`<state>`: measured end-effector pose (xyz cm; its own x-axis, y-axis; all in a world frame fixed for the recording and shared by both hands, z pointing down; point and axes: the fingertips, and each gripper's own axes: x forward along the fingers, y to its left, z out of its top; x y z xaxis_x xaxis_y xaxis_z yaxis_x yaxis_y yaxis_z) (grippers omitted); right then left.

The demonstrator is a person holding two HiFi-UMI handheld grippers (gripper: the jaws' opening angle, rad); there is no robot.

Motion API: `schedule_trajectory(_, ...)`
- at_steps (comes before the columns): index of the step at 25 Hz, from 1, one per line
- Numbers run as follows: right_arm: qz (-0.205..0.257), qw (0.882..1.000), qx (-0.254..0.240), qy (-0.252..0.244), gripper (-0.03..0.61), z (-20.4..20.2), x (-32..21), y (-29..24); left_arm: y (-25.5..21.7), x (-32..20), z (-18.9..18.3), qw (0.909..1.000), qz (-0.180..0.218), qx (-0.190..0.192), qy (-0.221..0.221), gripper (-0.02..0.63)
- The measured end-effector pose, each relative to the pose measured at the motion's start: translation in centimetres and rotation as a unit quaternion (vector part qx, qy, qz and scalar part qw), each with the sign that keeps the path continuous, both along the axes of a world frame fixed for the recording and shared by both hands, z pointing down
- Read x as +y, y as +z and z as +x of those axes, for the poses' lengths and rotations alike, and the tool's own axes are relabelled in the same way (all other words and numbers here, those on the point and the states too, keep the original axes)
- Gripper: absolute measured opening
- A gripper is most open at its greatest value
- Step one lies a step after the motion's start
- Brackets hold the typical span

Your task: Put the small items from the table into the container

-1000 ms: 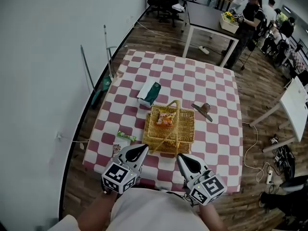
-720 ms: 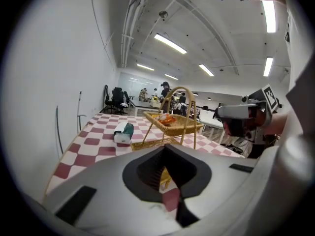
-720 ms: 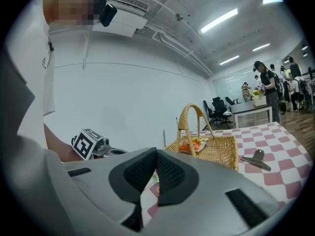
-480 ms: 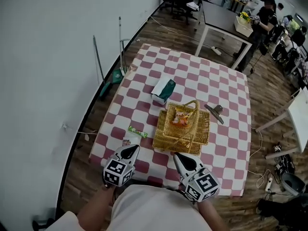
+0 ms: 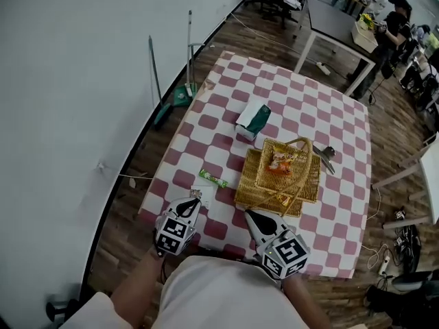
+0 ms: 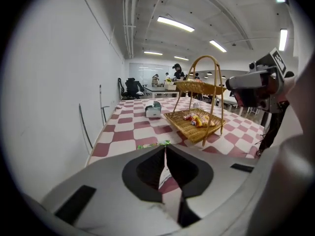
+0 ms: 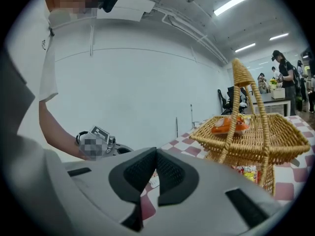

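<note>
A wicker basket (image 5: 278, 184) with a tall handle stands on the checked table, with an orange snack packet (image 5: 278, 162) in it. A green packet (image 5: 213, 178) lies left of the basket, and a small white packet (image 5: 199, 196) lies nearer the front edge. My left gripper (image 5: 194, 204) hangs just behind the white packet; its jaws are opening a slit with nothing between them. In the left gripper view (image 6: 165, 151) the green packet (image 6: 153, 144) lies just past the tips. My right gripper (image 5: 250, 216) is shut and empty before the basket (image 7: 256, 132).
A green and white tissue box (image 5: 253, 118) lies beyond the basket. A metal tool (image 5: 326, 156) rests at the basket's right. A broom and dustpan (image 5: 180, 94) lean at the wall on the left. People and desks fill the far room.
Both grippers have sunk toward the table's near edge. The left one has swung left, so its tip now sits by the white packet, and its jaws have parted slightly.
</note>
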<state>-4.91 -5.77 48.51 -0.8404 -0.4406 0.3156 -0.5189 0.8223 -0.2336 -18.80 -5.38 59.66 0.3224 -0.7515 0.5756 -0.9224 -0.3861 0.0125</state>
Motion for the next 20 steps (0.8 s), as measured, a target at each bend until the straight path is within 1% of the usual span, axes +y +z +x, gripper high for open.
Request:
schedule_trajectory(2, -0.005, 1.0, 0.005, -0.002, 0.008, -0.4, 0.4, 0.4, 0.1, 0.5, 0.2, 0.9996, -0.018, -0.015, 0.013, 0.034)
schedule_trajectory(3, -0.007, 1.0, 0.007, -0.002, 0.008, -0.4, 0.5, 0.5, 0.4, 0.6, 0.2, 0.9993, -0.023, -0.022, 0.02, 0.057)
schedule_trajectory(4, -0.008, 1.0, 0.01, -0.001, 0.008, -0.5, 0.6, 0.7, 0.8, 0.7, 0.3, 0.9989, -0.027, -0.026, 0.026, 0.057)
schedule_trajectory(9, -0.013, 1.0, 0.02, 0.009, 0.008, -0.4, 0.6, 1.2, 3.1, 0.6, 0.6, 0.9968, -0.045, -0.041, 0.052, 0.115)
schedule_trajectory(12, -0.02, 0.999, 0.028, 0.007, 0.008, -0.9, 0.6, 1.7, 4.6, 0.6, 0.7, 0.9938, -0.059, -0.056, 0.076, 0.158)
schedule_trajectory(13, -0.021, 0.999, 0.032, 0.003, 0.008, -1.2, 0.6, 1.9, 5.0, 0.6, 0.7, 0.9922, -0.063, -0.064, 0.086, 0.166)
schedule_trajectory(15, -0.026, 0.999, 0.038, -0.003, 0.008, -1.8, 0.7, 2.5, 5.9, 0.6, 1.0, 0.9888, -0.07, -0.079, 0.106, 0.201)
schedule_trajectory(17, -0.032, 0.999, 0.041, -0.008, 0.008, -2.4, 0.8, 2.9, 6.7, 0.7, 1.2, 0.9856, -0.076, -0.091, 0.12, 0.207)
schedule_trajectory(20, -0.035, 0.998, 0.047, -0.016, 0.008, -3.1, 0.8, 3.3, 7.8, 0.5, 1.0, 0.9827, -0.086, -0.102, 0.129, 0.213)
